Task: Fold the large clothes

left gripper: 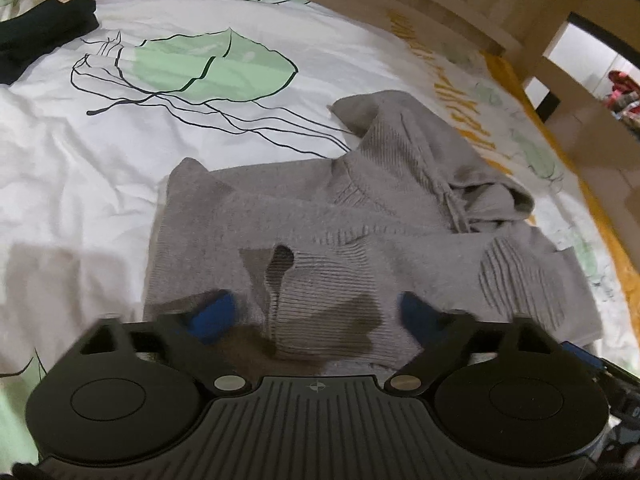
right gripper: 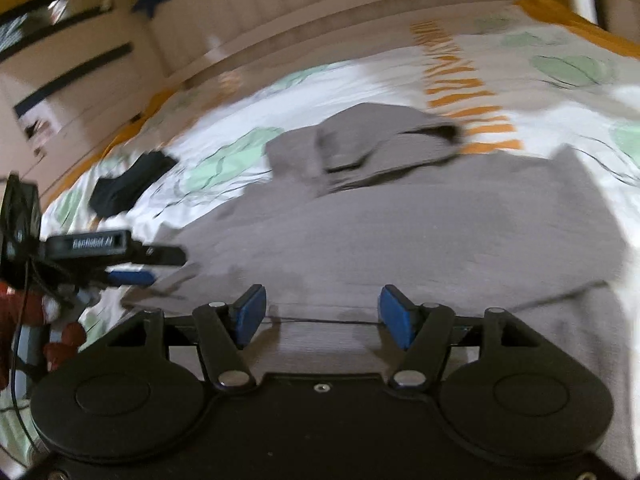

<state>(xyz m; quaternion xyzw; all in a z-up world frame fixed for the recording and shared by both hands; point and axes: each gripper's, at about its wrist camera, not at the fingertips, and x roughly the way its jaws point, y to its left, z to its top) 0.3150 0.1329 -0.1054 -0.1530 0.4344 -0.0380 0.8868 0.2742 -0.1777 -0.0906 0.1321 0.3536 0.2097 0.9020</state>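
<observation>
A grey knitted hooded sweater [left gripper: 320, 232] lies partly folded on the bed, its hood [left gripper: 400, 136] at the far right. My left gripper [left gripper: 316, 312] is open just above the sweater's near edge, with nothing between its blue pads. The right wrist view shows the same sweater [right gripper: 400, 232] spread flat with the hood [right gripper: 380, 136] bunched at the far side. My right gripper [right gripper: 322, 312] is open and empty above the near part of the sweater. The left gripper [right gripper: 132, 276] shows there at the left edge.
The bed cover [left gripper: 100, 152] is white with green jellyfish prints and orange edging. A folded black garment [left gripper: 40, 40] lies at the far left, also in the right wrist view [right gripper: 128, 184]. A wooden bed rail [left gripper: 400, 4] runs along the far side.
</observation>
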